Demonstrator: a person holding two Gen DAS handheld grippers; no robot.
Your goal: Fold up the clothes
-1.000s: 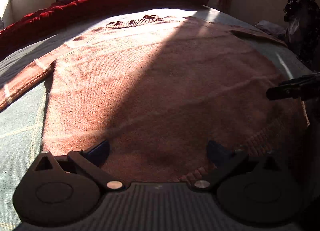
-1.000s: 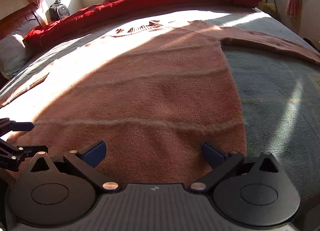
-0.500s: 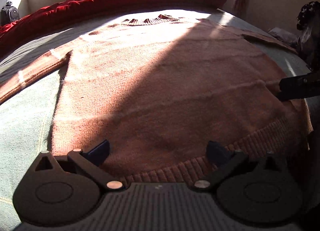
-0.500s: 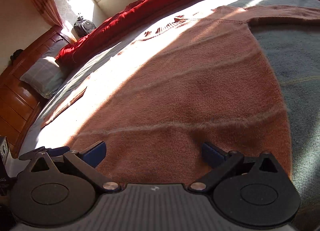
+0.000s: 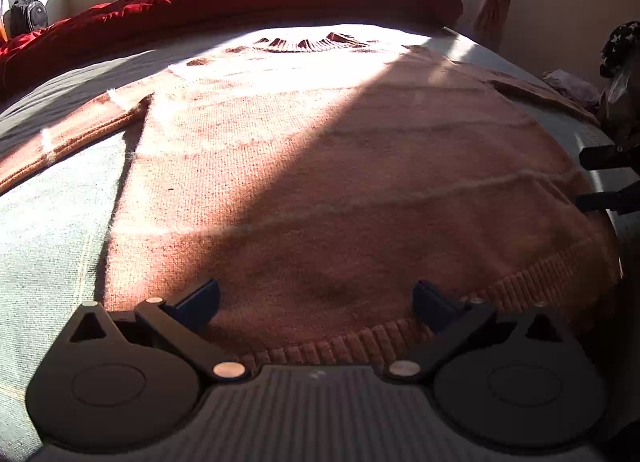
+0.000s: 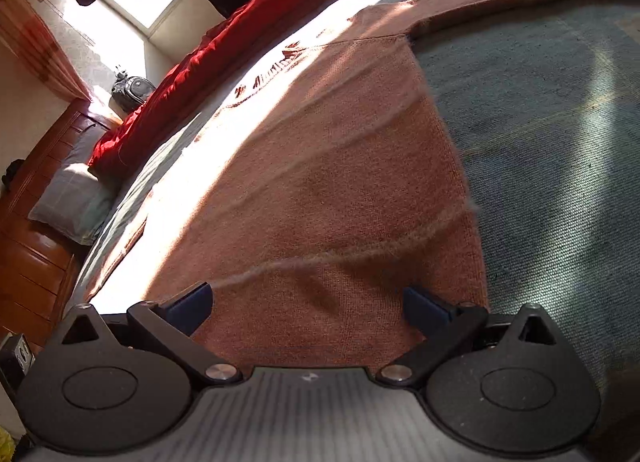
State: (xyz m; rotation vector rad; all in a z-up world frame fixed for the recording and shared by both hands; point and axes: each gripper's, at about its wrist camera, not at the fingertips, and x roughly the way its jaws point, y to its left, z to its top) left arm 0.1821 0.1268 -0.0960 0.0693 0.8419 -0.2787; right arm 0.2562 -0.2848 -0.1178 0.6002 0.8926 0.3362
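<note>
Sweater (image 5: 320,182) lies flat on the bed (image 5: 48,230), both tongs (image 5: 316,302) (image 6: 308,306) spread wide, holding nothing, at its hem, so grabbing that edge seems next.

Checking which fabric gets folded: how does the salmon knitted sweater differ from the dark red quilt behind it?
The salmon knitted sweater lies spread flat, sleeves out; the dark red quilt is bunched into a long roll. The sweater is pale with thin light stripes, the quilt deep plain red. Both rest on the grey-green bed cover.

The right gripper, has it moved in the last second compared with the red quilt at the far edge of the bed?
Yes. The right gripper has rolled: the red quilt, level before, now slants steeply, over the pink knitted sweater.
</note>
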